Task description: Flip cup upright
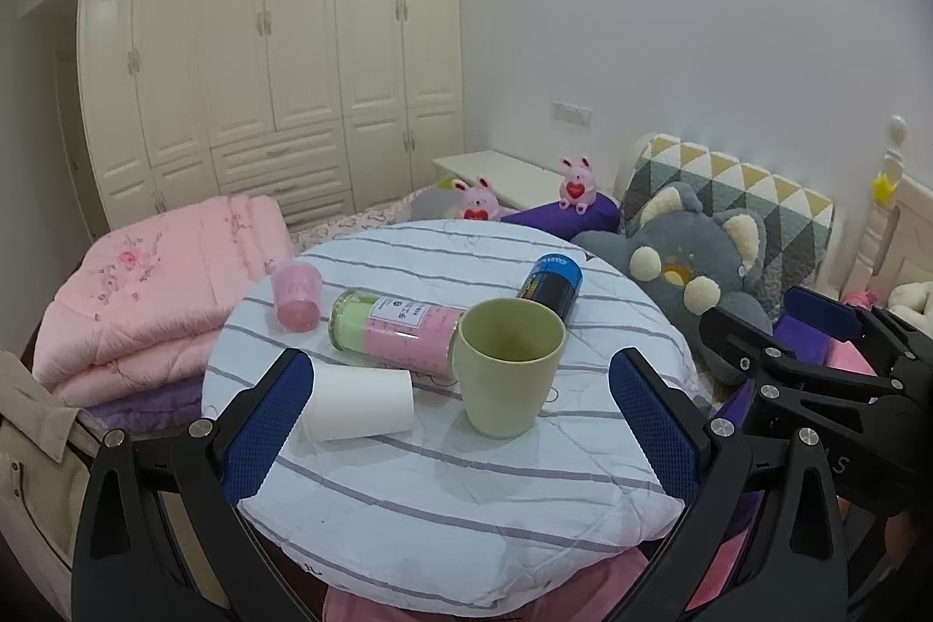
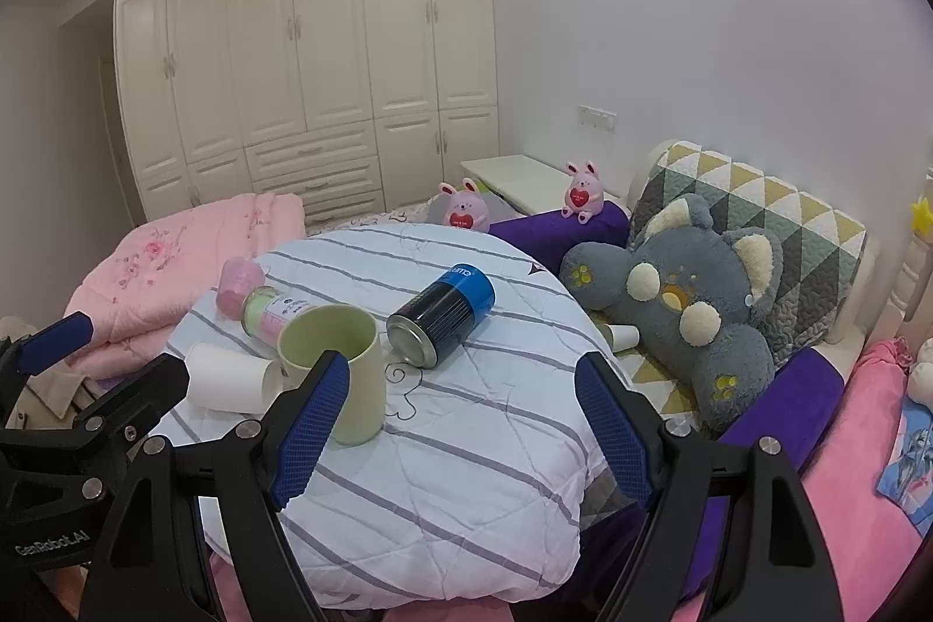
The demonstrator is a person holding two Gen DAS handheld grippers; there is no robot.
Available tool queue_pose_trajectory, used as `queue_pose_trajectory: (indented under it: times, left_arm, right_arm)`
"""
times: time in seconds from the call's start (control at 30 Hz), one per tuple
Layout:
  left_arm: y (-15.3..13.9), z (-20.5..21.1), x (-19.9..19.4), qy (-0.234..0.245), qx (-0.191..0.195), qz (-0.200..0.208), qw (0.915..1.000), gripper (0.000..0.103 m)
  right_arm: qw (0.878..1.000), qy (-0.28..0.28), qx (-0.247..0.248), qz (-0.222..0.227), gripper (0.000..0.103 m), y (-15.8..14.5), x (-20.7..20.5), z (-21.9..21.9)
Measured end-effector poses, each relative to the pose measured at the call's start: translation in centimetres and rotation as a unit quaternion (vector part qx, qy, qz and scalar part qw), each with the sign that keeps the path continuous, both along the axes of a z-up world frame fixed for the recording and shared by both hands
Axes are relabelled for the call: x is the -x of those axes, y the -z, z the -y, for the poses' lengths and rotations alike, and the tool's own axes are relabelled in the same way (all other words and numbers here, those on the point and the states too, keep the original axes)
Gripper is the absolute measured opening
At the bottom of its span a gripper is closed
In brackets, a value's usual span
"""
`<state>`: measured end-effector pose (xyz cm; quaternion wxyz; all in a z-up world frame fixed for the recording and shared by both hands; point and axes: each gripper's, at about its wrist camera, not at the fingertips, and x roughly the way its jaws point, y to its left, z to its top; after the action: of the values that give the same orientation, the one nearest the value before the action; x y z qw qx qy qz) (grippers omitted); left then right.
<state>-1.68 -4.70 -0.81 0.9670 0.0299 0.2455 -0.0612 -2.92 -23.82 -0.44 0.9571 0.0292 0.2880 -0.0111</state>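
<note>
A pale green cup [image 1: 508, 366] stands upright, mouth up, on the round striped table [image 1: 466, 494]; it also shows in the right wrist view [image 2: 338, 371]. My left gripper [image 1: 460, 424] is open and empty, its blue pads [image 1: 265, 427] on either side in front of the cup, apart from it. My right gripper [image 2: 463, 427] is open and empty, with its left pad [image 2: 309, 429] just in front of the cup. A white paper cup [image 1: 358, 403] lies on its side to the left.
A pink-and-green clear bottle [image 1: 396, 333], a dark can with a blue end [image 2: 443, 313] and a pink cup upside down [image 1: 296, 298] also sit on the table. A pink quilt [image 1: 151, 295] lies left; a grey plush [image 2: 688, 313] and pillows lie right.
</note>
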Motion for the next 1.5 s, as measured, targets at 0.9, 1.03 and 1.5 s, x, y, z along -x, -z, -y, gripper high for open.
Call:
queue_pose_trajectory:
  times: [0.9,1.03,1.5]
  left_arm:
    - [0.7,-1.1,-0.8,-0.011,0.004,0.003,0.9999,0.103]
    - [0.7,-1.4,-0.9,-0.015,0.003,0.004,0.9999,0.103]
    - [0.9,-2.1,-1.6,-0.017,0.005,0.0,0.9998,0.103]
  right_arm:
    - [1.0,-0.002,0.001,0.005,0.081,0.3,-0.6,0.1]
    - [1.0,-0.007,0.002,0.002,0.081,0.3,-1.0,-0.3]
    - [1.0,-0.012,0.007,-0.002,0.081,0.5,-1.7,-1.2]
